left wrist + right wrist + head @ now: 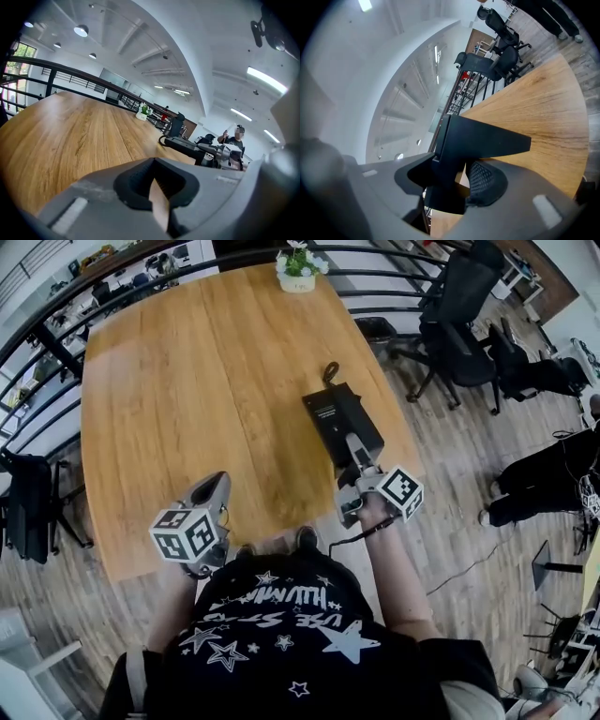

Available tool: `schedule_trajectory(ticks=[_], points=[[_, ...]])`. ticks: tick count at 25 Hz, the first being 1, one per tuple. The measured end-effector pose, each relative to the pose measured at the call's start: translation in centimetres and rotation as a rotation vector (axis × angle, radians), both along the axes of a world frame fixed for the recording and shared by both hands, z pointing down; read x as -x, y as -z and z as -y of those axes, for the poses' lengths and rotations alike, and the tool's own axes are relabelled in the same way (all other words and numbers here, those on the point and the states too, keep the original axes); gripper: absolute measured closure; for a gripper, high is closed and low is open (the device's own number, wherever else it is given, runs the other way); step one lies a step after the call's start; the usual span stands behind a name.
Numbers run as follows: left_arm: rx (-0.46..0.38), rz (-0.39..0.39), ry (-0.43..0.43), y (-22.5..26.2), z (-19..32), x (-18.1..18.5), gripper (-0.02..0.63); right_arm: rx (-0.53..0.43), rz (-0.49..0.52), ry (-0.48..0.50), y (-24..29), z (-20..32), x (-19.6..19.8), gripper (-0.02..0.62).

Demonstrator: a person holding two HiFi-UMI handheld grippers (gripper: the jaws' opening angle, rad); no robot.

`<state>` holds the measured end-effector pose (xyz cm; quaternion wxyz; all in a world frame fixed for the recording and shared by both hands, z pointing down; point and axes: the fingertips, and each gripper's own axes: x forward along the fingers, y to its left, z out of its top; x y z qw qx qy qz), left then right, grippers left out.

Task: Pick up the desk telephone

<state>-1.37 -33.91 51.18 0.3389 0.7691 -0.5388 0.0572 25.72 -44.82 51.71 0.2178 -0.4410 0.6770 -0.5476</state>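
The right gripper has its jaws spread wide and clamped on the near end of the black rectangular desk telephone, with the meshed pad pressed against the phone's side. The phone points away from the person over the right part of the round-cornered light wooden table, and its black cord curls at the far end. I cannot tell whether that far end touches the wood. To the left, over the near table edge, the left gripper has its tips together and holds nothing. At the far edge stands a small white pot of green plant. Black office chairs stand beyond the table on the right.
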Motion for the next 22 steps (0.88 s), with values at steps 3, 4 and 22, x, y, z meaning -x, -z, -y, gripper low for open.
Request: schedule_trajectory(ticks=[3,4,22], points=[[-0.013,-0.007,-0.016,0.3,-0.4,1.3,0.604,0.018,-0.013,-0.021,0.3,-1.7,1.1,0.391],[-0.015,-0.009,-0.023,0.4,-0.5,1.8,0.604,0.029,-0.013,-0.033,0.2,-2.3,1.4,0.391],[0.034,-0.037,-0.256,-1.8,-3.1,7.2,0.604,0.039,0.113,-0.247,-0.5,-13.5,7.2,0.391]])
